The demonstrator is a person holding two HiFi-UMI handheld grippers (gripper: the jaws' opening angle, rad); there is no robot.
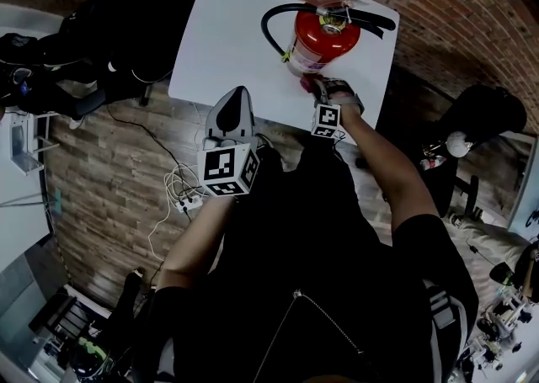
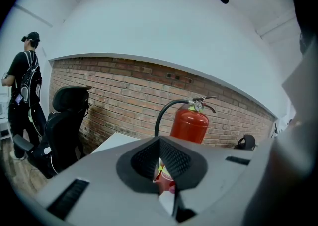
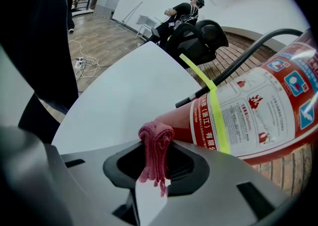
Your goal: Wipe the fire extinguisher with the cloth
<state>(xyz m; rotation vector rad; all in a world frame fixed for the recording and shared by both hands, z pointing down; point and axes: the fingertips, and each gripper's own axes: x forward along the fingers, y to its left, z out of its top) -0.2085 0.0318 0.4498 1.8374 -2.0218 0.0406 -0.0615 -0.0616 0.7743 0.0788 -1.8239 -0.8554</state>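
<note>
A red fire extinguisher [image 1: 324, 36] with a black hose [image 1: 269, 23] stands upright on the white table [image 1: 227, 28]. My right gripper [image 1: 318, 87] is at its base, shut on a folded pink cloth [image 3: 155, 145]. In the right gripper view the cloth touches the extinguisher [image 3: 258, 106] low on its red body, beside a yellow-green band. My left gripper [image 1: 238, 93] hovers over the table's front edge, left of the extinguisher, jaws together with nothing held. In the left gripper view the extinguisher [image 2: 190, 125] stands ahead, apart from the gripper [image 2: 160, 158].
A brick wall [image 2: 124, 91] runs behind the table. Black office chairs [image 2: 67, 120] stand left of it, and another chair [image 1: 484, 116] to the right. A person [image 2: 27, 81] stands far left. A cable and power strip [image 1: 181, 192] lie on the wooden floor.
</note>
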